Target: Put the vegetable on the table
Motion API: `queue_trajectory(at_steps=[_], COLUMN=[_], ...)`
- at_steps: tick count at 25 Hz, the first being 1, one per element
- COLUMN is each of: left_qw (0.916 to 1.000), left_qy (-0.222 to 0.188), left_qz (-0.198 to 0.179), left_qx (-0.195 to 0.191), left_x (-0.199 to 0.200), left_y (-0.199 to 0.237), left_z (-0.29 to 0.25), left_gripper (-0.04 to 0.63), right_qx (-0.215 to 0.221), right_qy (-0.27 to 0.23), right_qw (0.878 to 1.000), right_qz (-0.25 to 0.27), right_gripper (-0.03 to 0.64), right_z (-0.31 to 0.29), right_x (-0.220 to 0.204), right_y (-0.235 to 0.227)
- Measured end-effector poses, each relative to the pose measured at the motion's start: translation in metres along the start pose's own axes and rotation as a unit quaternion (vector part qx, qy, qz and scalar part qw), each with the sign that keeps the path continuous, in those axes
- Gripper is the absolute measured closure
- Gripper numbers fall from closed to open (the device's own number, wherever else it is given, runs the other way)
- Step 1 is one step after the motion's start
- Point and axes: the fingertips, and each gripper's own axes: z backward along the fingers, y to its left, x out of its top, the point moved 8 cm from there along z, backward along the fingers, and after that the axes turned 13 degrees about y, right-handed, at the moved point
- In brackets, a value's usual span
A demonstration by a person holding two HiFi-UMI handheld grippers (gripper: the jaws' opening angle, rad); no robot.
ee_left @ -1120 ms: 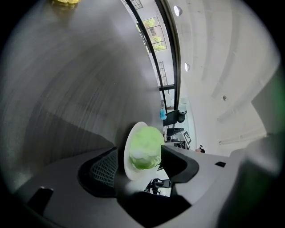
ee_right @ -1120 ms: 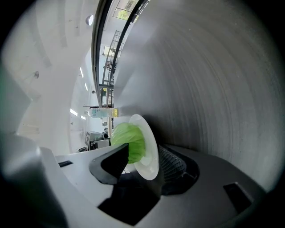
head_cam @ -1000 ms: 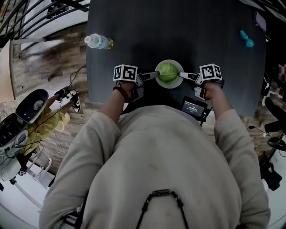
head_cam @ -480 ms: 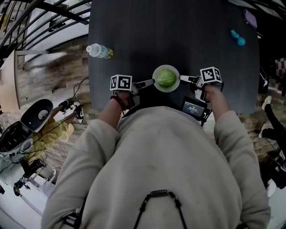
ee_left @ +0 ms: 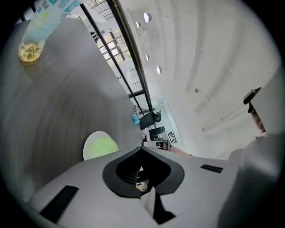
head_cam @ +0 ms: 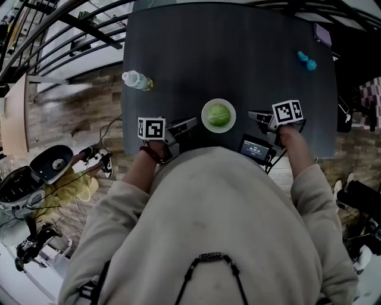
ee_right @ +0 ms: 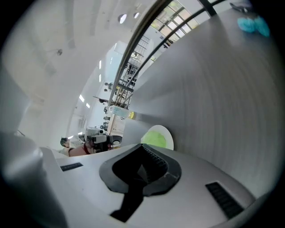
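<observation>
A round, pale green vegetable (head_cam: 219, 114) sits in a small white plate (head_cam: 206, 122) on the dark bench (head_cam: 238, 53), near its front edge.

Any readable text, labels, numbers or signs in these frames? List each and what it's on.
Nothing here can be read out.
Small screen by the person's right hand: lit characters, too small to read.
Bottle label: print blurred, unreadable.
Left marker cube and right marker cube: black-and-white square patterns only, no letters.
</observation>
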Motion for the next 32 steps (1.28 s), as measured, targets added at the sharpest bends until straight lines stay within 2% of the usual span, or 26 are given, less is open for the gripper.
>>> queue_trajectory(at_steps=[4, 7, 9, 12, 16, 19, 24, 32], left_qw=[0.9980, 0.9923, 0.9837, 0.9655, 0.9478, 0.9424, 0.9476, 0.9474], left_qy=[-0.035, -0.056, -0.067, -0.074, -0.074, -0.077, -0.083, -0.082], left_qz=[-0.053, -0.111, -0.167, -0.249, -0.310, -0.325, -0.308, -0.309], left_qx=[-0.007, -0.001, 0.006, 0.015, 0.012, 0.013, 0.009, 0.005], left_x=[0.008, 0.026, 0.041, 0.057, 0.064, 0.066, 0.069, 0.072], left_y=[-0.047, -0.092, -0.129, -0.182, -0.220, -0.226, -0.215, -0.214], left_z=[0.017, 0.027, 0.033, 0.036, 0.034, 0.035, 0.037, 0.038], left_gripper=[0.588, 0.589, 0.589, 0.589, 0.589, 0.589, 0.589, 0.589], right_qx=[-0.006, -0.002, 0.000, -0.013, -0.025, -0.025, -0.024, -0.026], right_qy=[-0.065, -0.123, -0.162, -0.201, -0.217, -0.217, -0.216, -0.212], right_qw=[0.995, 0.987, 0.978, 0.964, 0.952, 0.947, 0.947, 0.949], right_qz=[0.070, 0.106, 0.130, 0.171, 0.215, 0.233, 0.237, 0.233], right_gripper=[0.601, 0.601, 0.601, 0.603, 0.603, 0.603, 0.603, 0.603], right_z=[0.028, 0.056, 0.077, 0.102, 0.115, 0.116, 0.115, 0.114], right_x=[-0.004, -0.006, -0.006, -0.006, -0.005, -0.002, 0.000, 0.000], right_y=[0.066, 0.110, 0.139, 0.177, 0.214, 0.229, 0.234, 0.234])
